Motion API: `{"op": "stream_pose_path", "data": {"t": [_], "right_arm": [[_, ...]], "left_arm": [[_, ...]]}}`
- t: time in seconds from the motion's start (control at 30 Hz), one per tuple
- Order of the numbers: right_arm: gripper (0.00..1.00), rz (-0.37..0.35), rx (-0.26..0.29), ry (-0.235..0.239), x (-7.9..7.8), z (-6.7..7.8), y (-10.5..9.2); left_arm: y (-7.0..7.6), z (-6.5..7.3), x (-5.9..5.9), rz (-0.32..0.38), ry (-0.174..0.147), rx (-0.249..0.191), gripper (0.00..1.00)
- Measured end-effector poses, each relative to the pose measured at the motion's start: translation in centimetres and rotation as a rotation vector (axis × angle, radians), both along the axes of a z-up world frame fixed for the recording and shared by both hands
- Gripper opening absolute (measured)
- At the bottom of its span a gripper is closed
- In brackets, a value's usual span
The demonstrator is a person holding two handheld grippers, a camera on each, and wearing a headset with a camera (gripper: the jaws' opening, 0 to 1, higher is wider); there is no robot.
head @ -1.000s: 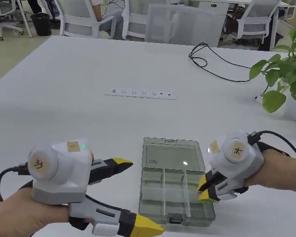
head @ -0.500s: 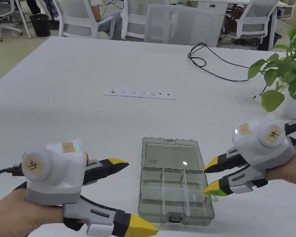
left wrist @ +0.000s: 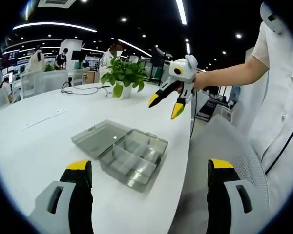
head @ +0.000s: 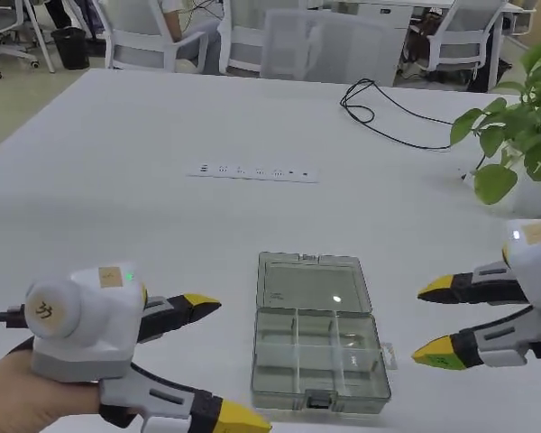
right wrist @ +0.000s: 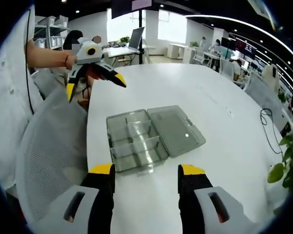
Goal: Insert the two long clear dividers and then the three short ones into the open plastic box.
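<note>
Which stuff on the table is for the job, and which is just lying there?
For the job: plastic box, clear dividers inside it, left gripper, right gripper.
Just lying about: power strip, black cable, potted plant.

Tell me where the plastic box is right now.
In the head view the plastic box lies open on the table, low centre, between the left gripper and the right gripper, nearer than the power strip.

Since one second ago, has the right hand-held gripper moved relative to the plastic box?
Yes. The right hand-held gripper moved rightward, from over the plastic box's right edge to clear of it.
</note>
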State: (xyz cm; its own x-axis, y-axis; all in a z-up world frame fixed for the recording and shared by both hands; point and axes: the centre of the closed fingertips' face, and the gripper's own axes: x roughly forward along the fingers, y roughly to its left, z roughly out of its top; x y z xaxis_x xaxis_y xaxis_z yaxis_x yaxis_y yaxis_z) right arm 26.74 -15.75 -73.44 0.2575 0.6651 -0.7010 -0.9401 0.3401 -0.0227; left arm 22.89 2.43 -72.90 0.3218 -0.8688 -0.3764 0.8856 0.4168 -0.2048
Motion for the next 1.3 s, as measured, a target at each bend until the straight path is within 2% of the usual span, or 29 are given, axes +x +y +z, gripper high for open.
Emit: {"op": "stream_pose_path", "data": {"t": [0.07,0.23,0.5,0.73,0.87,0.97,1.3], "right_arm": [[0.57,-0.018,0.004,0.002,-0.2,-0.1,-0.5],[0.60,-0.065,-0.001,-0.001,-0.6,-0.5,-1.9],[0.65,-0.137,0.014,-0.003,-0.1,-1.0,-3.4],[0.73,-0.157,0.025,-0.006,0.0,-1.4,-3.7],[0.76,-0.152,0.026,-0.007,-0.1,-1.6,-3.9],[0.82,-0.147,0.030,-0.011,-0.1,-1.7,-3.9],[0.84,-0.136,0.037,0.003,-0.6,-1.9,-3.8]], "left_arm": [[0.3,-0.2,0.1,-0.002,-0.009,0.015,1.00],[1.3,-0.6,0.7,0.016,-0.006,0.032,1.00],[2.3,-1.3,1.3,0.026,-0.009,0.075,1.00],[3.0,-1.9,1.8,0.040,-0.020,0.104,1.00],[3.2,-2.0,2.0,0.045,-0.020,0.101,1.00],[3.2,-2.3,2.1,0.036,-0.022,0.117,1.00],[3.2,-3.0,2.0,0.005,-0.019,0.148,1.00]]}}
